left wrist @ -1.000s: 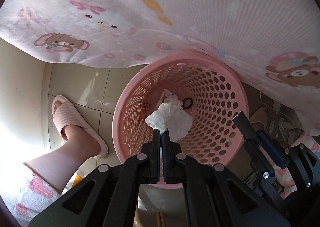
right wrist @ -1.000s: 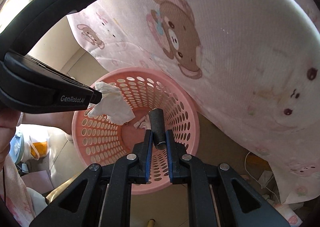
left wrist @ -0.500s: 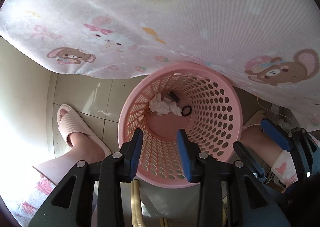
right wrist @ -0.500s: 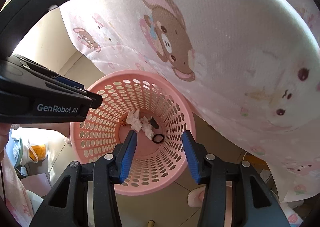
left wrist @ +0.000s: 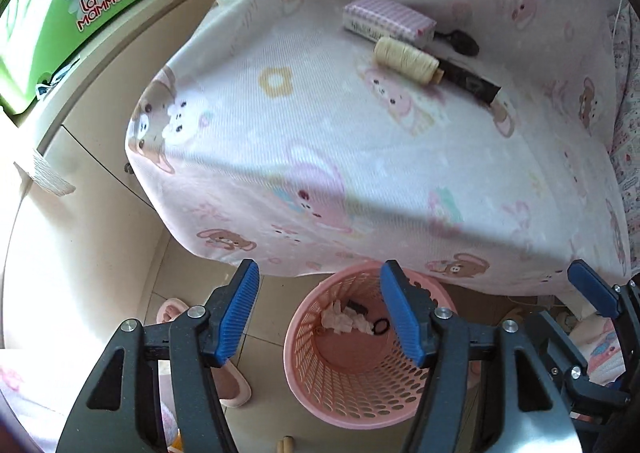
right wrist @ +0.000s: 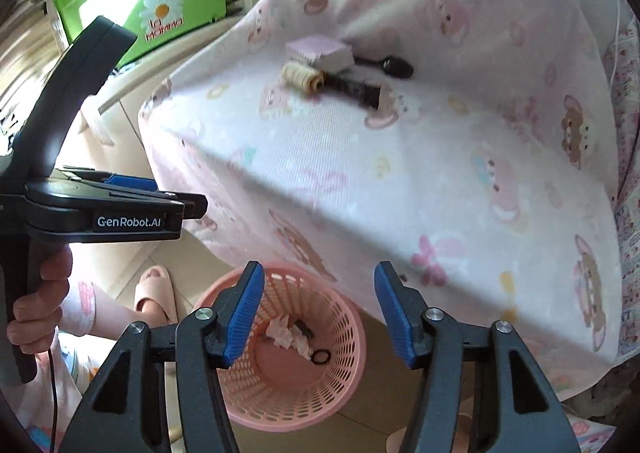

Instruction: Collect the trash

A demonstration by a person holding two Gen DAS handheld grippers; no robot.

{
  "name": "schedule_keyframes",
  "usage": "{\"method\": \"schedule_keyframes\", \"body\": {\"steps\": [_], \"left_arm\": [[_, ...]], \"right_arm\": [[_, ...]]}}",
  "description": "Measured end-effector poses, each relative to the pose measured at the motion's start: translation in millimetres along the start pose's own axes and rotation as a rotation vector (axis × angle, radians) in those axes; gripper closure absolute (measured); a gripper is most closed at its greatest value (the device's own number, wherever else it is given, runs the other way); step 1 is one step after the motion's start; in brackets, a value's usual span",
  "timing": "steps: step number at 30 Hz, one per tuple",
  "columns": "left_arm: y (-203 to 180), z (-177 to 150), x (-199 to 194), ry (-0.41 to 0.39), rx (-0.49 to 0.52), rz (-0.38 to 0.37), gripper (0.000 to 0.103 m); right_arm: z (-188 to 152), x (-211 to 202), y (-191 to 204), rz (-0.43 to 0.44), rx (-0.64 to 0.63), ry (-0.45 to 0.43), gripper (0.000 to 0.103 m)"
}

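Pink perforated plastic basket (left wrist: 352,385), crumpled white tissue (left wrist: 338,320) inside.

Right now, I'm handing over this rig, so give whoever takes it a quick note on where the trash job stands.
Left gripper: jaws just opened, nothing between them.
Right gripper: same, open and empty.
Pink basket stands on the floor below the covered table; crumpled tissue, a small dark piece and a black ring lie inside.
Still on the tablecloth: pink box, thread spool, dark items beside them. Which are trash is unclear.
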State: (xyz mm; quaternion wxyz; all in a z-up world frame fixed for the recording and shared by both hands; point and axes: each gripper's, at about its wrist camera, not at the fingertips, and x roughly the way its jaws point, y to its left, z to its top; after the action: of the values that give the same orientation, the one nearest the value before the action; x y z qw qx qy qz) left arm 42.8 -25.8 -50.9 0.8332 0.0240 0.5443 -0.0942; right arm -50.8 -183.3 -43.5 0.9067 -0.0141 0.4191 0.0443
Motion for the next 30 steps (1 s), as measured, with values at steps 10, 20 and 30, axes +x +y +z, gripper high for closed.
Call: {"method": "schedule_keyframes", "body": {"steps": [10, 20, 30], "left_arm": [[2.9, 8.6, -16.9, -0.078, -0.017, 0.002, 0.036], [6.4, 7.5, -27.3, -0.138, -0.028, 0.013, 0.033], [2.2, 44.2, -57.5, -0.217, 0.006, 0.029, 0.026]], "right_arm": [[13.2, -17.9, -15.5, -0.034, 0.063, -0.092, 0.039], [24.3, -25.2, -24.1, -0.056, 0.092, -0.139, 0.035], [59.0, -44.7, -42.0, -0.104, 0.104, -0.224, 0.032]]}}
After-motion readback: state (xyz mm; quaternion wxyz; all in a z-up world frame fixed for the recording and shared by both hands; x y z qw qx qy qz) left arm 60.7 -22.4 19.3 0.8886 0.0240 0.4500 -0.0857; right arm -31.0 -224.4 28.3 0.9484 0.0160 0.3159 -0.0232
